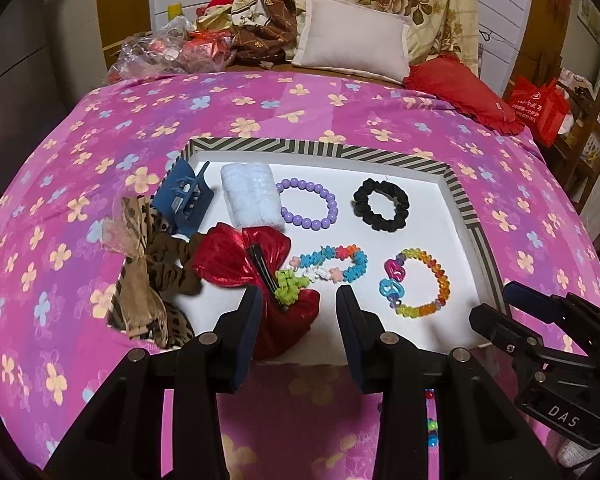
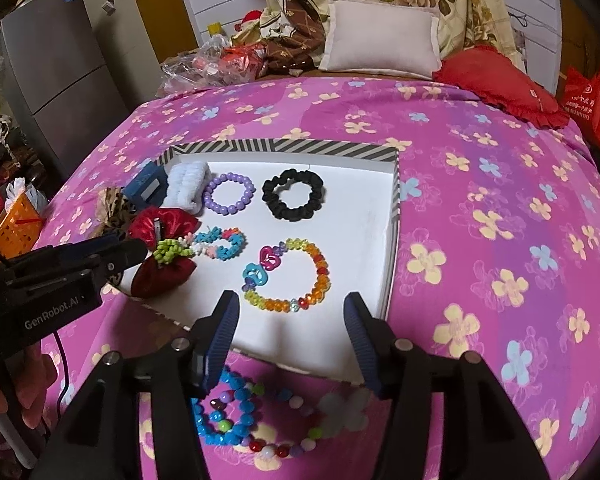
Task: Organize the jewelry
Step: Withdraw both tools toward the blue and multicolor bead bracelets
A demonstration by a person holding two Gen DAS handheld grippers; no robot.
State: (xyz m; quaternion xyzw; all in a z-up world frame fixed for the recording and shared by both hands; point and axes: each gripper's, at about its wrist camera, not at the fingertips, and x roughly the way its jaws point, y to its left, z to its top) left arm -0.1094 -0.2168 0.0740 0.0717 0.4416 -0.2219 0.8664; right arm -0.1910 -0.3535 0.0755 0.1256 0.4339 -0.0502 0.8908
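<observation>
A: Where is the blue plastic bead bracelet (image 2: pixel 224 412)?

B: It is seen on the pink flowered bedspread (image 2: pixel 480 184), outside the white striped-edge tray (image 2: pixel 394 200). It looks light and bendy. One side should be pinched. Both the left gripper (image 1: pixel 298 300) and the right gripper (image 2: pixel 290 312) are held open, with nothing in them.

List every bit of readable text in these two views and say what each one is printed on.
"DAS": on the right tool's black body, left wrist view.
"GenRobot.AI": on the left tool's black body, right wrist view.
Red bag: white print, too blurred to read.
Fridge sticker: too small to read.
</observation>
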